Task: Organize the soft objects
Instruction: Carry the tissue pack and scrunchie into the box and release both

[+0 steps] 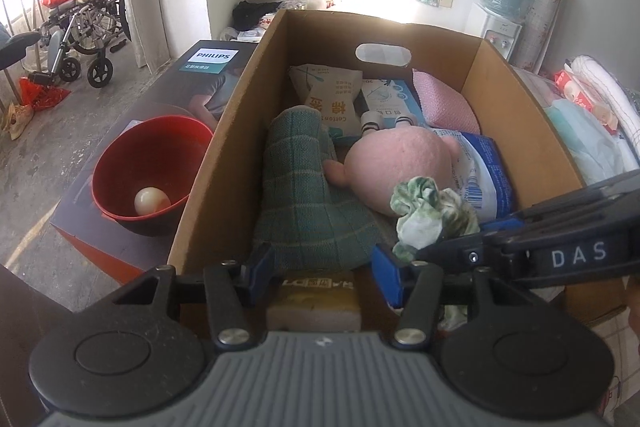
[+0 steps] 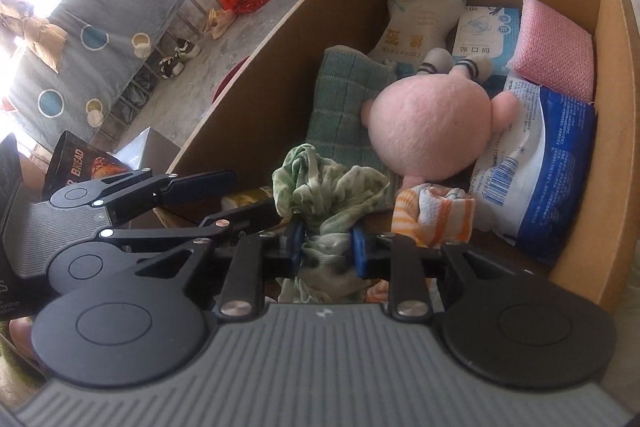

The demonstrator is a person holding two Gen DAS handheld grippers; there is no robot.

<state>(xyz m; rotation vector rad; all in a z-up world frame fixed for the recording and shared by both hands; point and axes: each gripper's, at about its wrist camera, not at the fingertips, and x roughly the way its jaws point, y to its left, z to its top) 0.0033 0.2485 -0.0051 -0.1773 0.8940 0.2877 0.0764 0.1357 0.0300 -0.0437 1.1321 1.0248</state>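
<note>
Nearest the left wrist camera, the left gripper (image 1: 322, 267) hangs over the near edge of the cardboard box (image 1: 236, 99) with its blue pads standing about half apart. Between them lies the near end of a green checked towel (image 1: 304, 195), and just below it a yellow-and-white sponge (image 1: 316, 303); whether the pads press on either cannot be told.

The right gripper (image 2: 326, 247) comes in from the right in the left view and sits at the same near end of the box. Its jaws are narrow, with a crumpled green-and-white cloth (image 2: 324, 195) bunched between the pads and touching both; no earlier view shows whether that grip is loosening. Just right of the cloth lies an orange-and-white striped rag (image 2: 432, 215) on the box floor.

Farther in, a pink plush toy (image 2: 430, 127) lies across the middle of the box, beside the towel and partly over a blue-and-white plastic pack (image 2: 536, 187). Behind it, against the far wall with its handle slot, sit a cotton-swab bag (image 2: 416, 23), a flat blue-and-white packet (image 2: 484, 31) and a pink scrubbing pad (image 2: 552, 47).

Outside the box, to its left, a red bowl (image 1: 120, 163) holding a pale ball (image 1: 151, 201) rests on a dark Philips carton (image 1: 192, 87). Beyond stands a wheelchair (image 1: 88, 27).
</note>
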